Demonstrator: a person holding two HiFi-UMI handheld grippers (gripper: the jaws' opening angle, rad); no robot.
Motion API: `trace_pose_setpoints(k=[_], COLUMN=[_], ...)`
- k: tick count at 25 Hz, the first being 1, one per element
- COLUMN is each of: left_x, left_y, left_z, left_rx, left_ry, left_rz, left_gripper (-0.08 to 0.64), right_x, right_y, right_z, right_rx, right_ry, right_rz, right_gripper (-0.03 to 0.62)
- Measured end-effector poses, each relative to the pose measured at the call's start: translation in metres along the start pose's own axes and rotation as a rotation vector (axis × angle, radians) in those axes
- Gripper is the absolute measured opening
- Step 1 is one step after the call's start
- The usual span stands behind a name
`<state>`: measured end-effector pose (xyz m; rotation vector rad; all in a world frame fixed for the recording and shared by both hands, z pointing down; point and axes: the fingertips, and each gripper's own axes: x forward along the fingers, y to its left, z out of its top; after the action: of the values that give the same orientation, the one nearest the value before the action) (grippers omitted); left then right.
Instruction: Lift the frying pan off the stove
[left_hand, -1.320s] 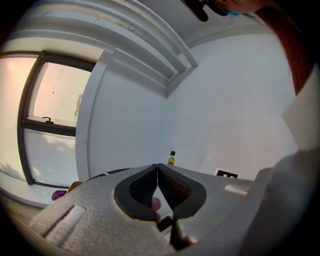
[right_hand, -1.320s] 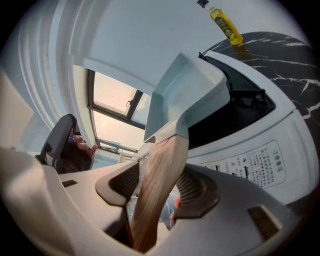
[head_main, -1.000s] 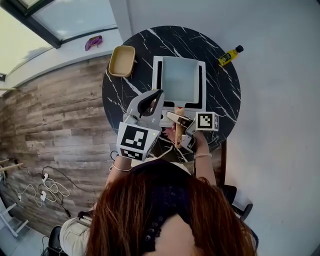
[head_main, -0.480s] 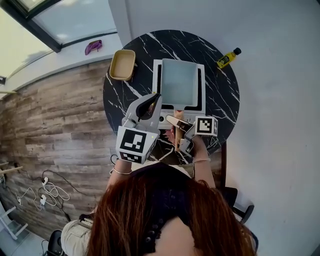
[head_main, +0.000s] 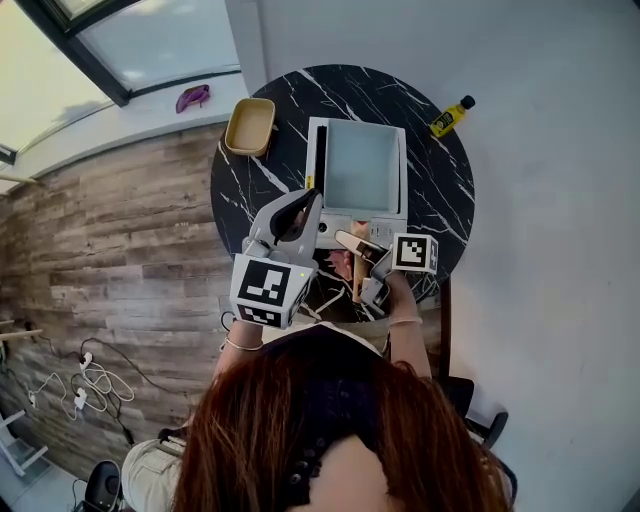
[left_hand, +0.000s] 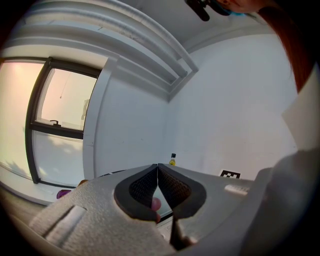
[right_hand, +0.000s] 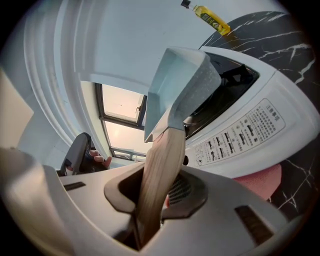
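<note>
the frying pan (head_main: 362, 165), a square pale-blue one, sits over the dark plate of the stove (head_main: 335, 233), with its wooden handle (head_main: 356, 276) reaching out past the stove's near edge, over the control panel and towards the person. the right gripper (right_hand: 152, 197) is clamped on that handle just outside the stove's front, the pads pressing the wood from both sides. the left gripper (left_hand: 158, 172) hangs above the stove's near-left corner with its jaws pinched together on nothing. in the right gripper view the pan looks tipped against the stove's plate, but i cannot tell whether it has come clear of it. the pan is likely stiff metal and fairly heavy at the far end, so a grip this far back on the handle will make it want to droop forward. the smooth, rounded wood could also twist between the pads, so a firm squeeze and a level wrist seem wise. a hold closer to the stove's edge would ease the leverage. the stove itself stands in the middle of the round black table (head_main: 440, 195). an oil bottle (head_main: 447, 117) lies off the stove's far-right corner and a tan dish (head_main: 248, 126) off its far-left, both well clear of a straight lift.
</note>
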<state>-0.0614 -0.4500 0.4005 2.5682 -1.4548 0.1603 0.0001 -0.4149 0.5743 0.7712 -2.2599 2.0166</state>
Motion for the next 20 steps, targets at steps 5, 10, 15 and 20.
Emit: trace_pose_setpoints(k=[5,10,15,20], left_x=[-0.018,-0.033,-0.050,-0.066], left_y=[-0.010,-0.021,-0.031,-0.043], left_z=[0.004,0.006,0.009,0.011], left_rx=[0.008,0.035,0.044,0.055], left_ry=[-0.009,-0.017,-0.029,-0.039], left_rz=[0.020,0.029,0.038,0.047], left_gripper=[0.014,0.014,0.014,0.014], right_x=[-0.013,-0.022,-0.031,-0.044], right_y=[0.008,0.016,0.028,0.039], right_z=[-0.011,-0.024,-0.039,-0.051], right_rx=[-0.017,-0.050,-0.067,-0.078], right_ry=[-0.008,-0.002,-0.012,-0.032], right_rz=[0.000,-0.007,0.016,0.026], right_gripper=[0.088,0.089,0.089,0.089])
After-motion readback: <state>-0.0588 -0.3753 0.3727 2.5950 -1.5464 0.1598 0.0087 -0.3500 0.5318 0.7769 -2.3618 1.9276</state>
